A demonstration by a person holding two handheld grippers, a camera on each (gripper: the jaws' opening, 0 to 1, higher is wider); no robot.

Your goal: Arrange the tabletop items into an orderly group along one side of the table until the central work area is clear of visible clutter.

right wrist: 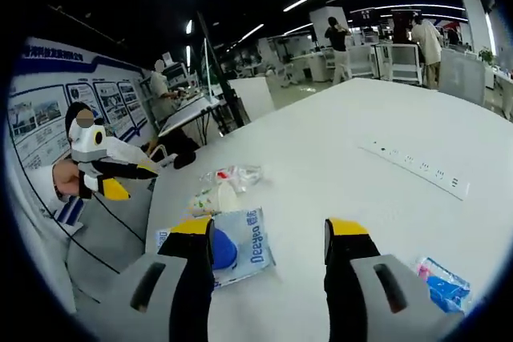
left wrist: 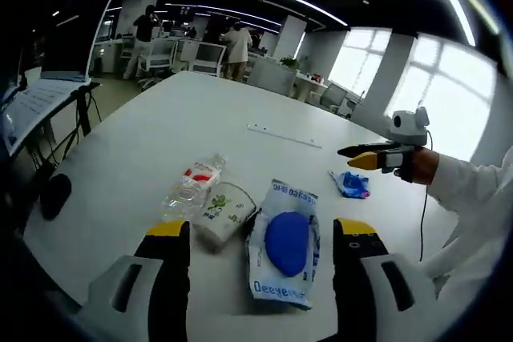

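**Left gripper view: three things sit close together near me**

My left gripper [left wrist: 263, 238] has its jaws spread wide, holding nothing. Between them lies a white pack [left wrist: 282, 243] with a blue lid; its long side runs near to far, and I read "Deeyeo". Left of it sit a paper cup [left wrist: 222, 212] and a bottle [left wrist: 191, 186], tipped over, cap pointing far. A blue wrapper [left wrist: 352, 184] lies far right. My right gripper [right wrist: 268, 239] is spread and empty too.

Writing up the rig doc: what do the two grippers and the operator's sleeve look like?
Left gripper and right gripper: black jaws with yellow tips on light grey bodies. Seen from across, the right gripper is white-topped with a thin black cable hanging below. The person's sleeve is white.
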